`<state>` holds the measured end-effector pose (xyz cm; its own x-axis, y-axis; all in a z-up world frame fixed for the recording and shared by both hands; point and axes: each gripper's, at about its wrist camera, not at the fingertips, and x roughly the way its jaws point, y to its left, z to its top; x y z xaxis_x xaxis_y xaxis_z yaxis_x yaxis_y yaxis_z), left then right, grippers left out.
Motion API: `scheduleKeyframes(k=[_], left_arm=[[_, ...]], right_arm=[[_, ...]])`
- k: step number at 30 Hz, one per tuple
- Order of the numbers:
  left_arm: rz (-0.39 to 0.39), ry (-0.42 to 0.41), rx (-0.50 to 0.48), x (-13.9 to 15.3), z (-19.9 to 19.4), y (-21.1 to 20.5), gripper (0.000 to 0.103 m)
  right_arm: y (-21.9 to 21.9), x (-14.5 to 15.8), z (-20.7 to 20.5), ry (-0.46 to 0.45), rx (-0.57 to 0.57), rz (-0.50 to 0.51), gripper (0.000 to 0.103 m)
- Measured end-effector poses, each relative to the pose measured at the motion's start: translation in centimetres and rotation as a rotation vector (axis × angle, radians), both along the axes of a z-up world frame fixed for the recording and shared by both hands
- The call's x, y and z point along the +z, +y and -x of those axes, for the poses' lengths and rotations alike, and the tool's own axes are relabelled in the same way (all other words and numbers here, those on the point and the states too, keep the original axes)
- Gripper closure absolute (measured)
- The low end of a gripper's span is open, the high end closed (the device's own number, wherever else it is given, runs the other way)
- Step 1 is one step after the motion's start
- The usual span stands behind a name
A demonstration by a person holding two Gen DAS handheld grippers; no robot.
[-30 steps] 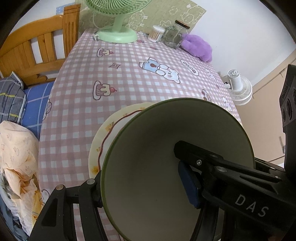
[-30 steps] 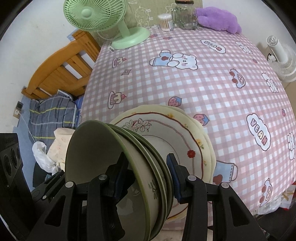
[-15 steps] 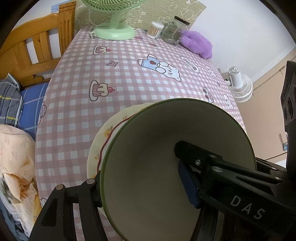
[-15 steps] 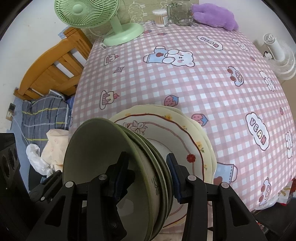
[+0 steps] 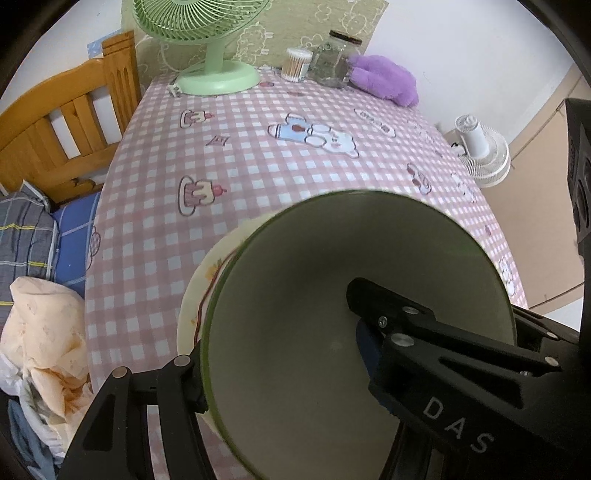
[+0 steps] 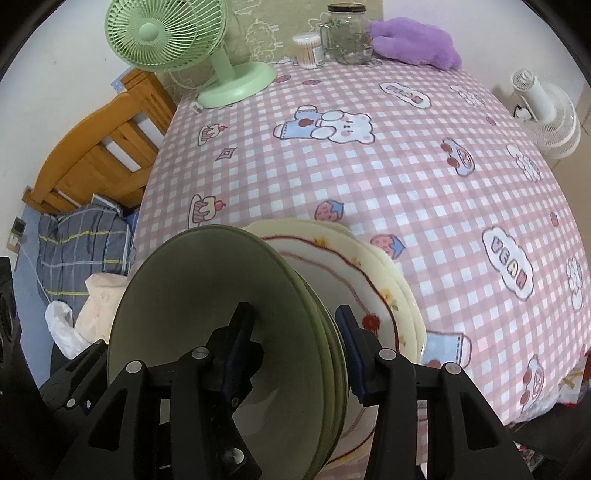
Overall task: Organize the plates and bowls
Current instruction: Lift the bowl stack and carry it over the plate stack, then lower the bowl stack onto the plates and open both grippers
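Green bowls [image 6: 221, 314], nested and tilted, occupy lower centre, over cream plates [image 6: 388, 288]. Right gripper [image 6: 295, 343] straddles their rims, jaws just widening. Left gripper [image 5: 280, 354] straddles the bowl wall; grip uncertain.

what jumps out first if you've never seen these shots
The nested olive-green ceramic bowls fill the near foreground, tilted on edge over cream floral-rimmed plates, with the right gripper straddling their rims; its jaws have just been opening. Behind them spreads the pink gingham cartoon-print tablecloth, with a mint-green desk fan at its far left corner.
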<state>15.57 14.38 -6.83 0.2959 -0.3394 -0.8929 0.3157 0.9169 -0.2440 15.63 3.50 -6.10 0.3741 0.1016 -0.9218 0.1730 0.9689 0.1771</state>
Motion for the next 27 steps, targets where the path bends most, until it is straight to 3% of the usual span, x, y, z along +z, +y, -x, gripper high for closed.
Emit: scheduleKeyframes(k=[3, 7, 9, 11, 20, 27], left_arm=[[-0.009, 0.000, -0.001, 0.0, 0.3, -0.1, 0.033], [-0.040, -0.017, 0.029, 0.0, 0.4, 0.2, 0.022], [-0.047, -0.032, 0.038, 0.3, 0.5, 0.4, 0.020], [-0.054, -0.055, 0.047, 0.8, 0.8, 0.4, 0.018], [-0.075, -0.194, 0.158, 4.6, 2.7, -0.8, 0.015], [-0.045, -0.312, 0.243, 7.6, 5.2, -3.3, 0.015]], right_arm=[[-0.2, -0.2, 0.6, -0.001, -0.007, 0.000, 0.052], [-0.1, -0.1, 0.8, -0.014, 0.008, -0.009, 0.050], [0.0, 0.2, 0.9, -0.027, 0.022, -0.002, 0.044], [0.1, 0.5, 1.0, -0.037, 0.033, 0.011, 0.027], [-1.5, 4.0, 2.0, -0.171, 0.133, 0.007, 0.026], [-4.8, 7.6, 3.4, -0.303, 0.187, 0.004, 0.026]])
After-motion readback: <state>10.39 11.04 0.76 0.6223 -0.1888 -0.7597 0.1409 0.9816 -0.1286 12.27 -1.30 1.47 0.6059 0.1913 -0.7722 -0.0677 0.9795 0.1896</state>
